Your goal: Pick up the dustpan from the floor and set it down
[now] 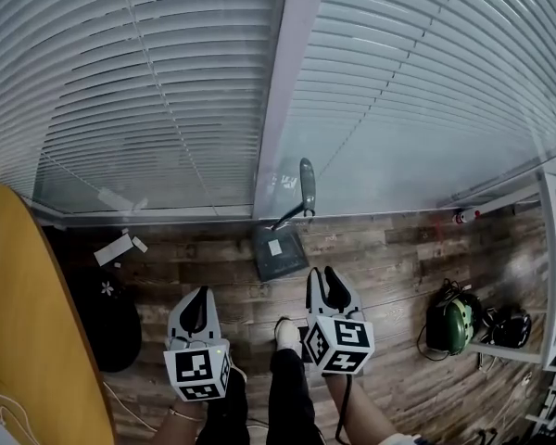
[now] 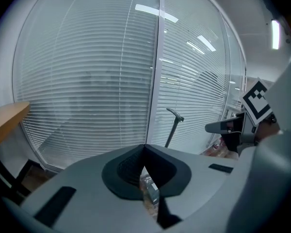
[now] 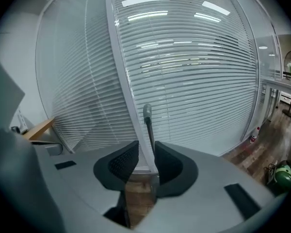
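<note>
Around: dustpan by the blinds; green headset to the right; bench to the left.
Floor: wood planks.
Tongs: left tongs pressed together; right tongs spread, empty.

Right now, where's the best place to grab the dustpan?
Its tall handle, near the grey top grip. It stands up while the pan lies flat on the floor, so come level from your side with the open right gripper.
</note>
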`<state>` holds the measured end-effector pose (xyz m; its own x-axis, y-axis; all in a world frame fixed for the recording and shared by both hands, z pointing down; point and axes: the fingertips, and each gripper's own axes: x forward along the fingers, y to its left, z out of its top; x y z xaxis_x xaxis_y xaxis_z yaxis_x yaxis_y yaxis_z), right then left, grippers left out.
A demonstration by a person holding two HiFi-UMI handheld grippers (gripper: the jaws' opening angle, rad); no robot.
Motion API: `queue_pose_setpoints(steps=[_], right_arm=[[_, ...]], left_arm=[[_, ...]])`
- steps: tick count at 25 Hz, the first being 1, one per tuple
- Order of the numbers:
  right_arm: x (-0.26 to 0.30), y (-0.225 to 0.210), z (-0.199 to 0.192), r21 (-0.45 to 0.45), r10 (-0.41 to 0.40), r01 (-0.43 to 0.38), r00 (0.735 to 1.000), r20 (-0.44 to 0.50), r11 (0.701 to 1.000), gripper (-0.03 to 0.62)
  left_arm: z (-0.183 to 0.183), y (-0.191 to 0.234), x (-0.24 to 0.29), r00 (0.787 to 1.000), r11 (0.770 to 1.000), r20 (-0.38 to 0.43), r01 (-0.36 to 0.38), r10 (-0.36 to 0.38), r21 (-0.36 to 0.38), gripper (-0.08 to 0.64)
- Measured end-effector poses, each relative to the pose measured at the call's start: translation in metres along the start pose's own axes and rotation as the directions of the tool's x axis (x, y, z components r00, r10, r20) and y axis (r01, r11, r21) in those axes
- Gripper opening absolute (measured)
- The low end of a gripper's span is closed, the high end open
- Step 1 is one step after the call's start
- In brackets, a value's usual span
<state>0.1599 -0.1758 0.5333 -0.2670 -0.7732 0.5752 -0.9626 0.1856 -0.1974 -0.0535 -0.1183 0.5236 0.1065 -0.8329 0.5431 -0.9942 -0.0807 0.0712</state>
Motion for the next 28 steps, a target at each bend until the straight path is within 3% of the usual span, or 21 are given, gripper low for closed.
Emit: queue_pose_setpoints(steps=[5,10,17,28], right_arm=[[0.009,0.002,0.007,-0.015,0.009,-0.009,1.000,-0.007,1.000,0.112],[0.029,0.003,-0.005,-0.021,0.010,-0.010,1.000,-0.006,1.000,0.144],[0.050,0.005,-0.011,-0.019,0.032,-0.033,0.999,-0.023,0.999,0.158],[0.082,0.002,-0.019,-0.017,0.054,-0.055,0.998,-0.033,0.998,0.161]], left_arm=[[0.004,0.004,0.000,1.000,1.000,-0.005,-0.011,0.011,0.005,0.005],[-0.016,0.016,0.011,0.999,0.999,-0.017,-0.041,0.040,-0.019,0.005],[-0.019,0.033,0.025,0.995,0.994,-0.007,-0.097,0.096,-0.048,0.005],[-0.038,0.041,0.047,0.993,0.992,-0.034,-0.117,0.116,-0.040,0.005]])
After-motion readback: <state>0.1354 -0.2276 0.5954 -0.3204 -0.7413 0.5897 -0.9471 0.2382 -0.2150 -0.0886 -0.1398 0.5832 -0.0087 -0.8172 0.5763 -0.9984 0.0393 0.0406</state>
